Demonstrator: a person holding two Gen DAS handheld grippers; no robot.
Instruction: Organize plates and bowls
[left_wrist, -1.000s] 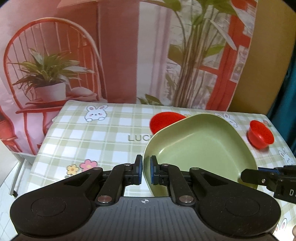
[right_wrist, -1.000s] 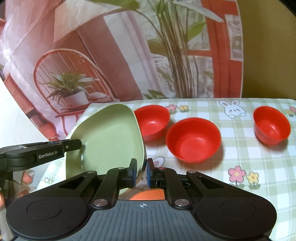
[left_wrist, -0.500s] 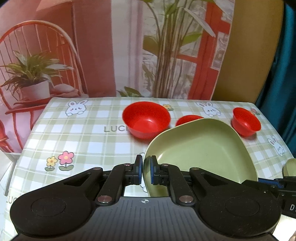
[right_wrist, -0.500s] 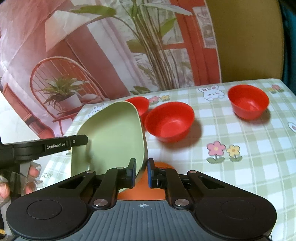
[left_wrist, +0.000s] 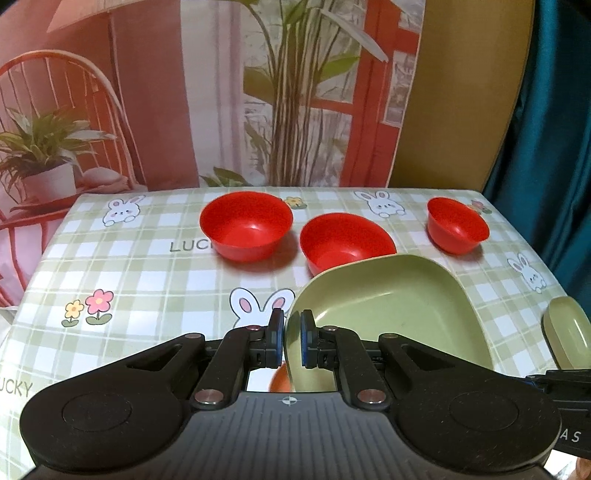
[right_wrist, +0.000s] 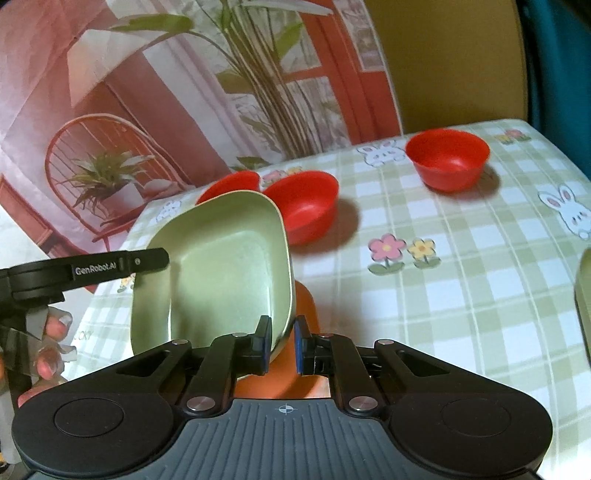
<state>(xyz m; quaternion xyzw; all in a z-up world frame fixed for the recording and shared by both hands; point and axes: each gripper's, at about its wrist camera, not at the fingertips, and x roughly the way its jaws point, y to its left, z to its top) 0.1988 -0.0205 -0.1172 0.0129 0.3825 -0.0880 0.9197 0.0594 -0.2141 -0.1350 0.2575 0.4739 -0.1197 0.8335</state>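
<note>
My left gripper (left_wrist: 292, 343) is shut on the near rim of a light green square plate (left_wrist: 391, 314) and holds it above the table. In the right wrist view the same green plate (right_wrist: 221, 266) is tilted, and my right gripper (right_wrist: 282, 345) has its jaws around the plate's right rim with a visible gap, so it is open. An orange plate (right_wrist: 306, 306) lies under the green one. Three red bowls (left_wrist: 245, 225) (left_wrist: 343, 240) (left_wrist: 456, 225) stand in a row at the back of the table.
The table has a green checked cloth (left_wrist: 147, 280) with rabbits and flowers. Another light green dish (left_wrist: 567, 332) sits at the right edge, also in the right wrist view (right_wrist: 583, 291). A printed backdrop (left_wrist: 221, 92) hangs behind the table. A teal curtain (left_wrist: 554, 129) is at right.
The green plate has moved right and down toward the orange plate. My right gripper's jaws have opened slightly around the plate's rim. The left gripper still holds the plate.
</note>
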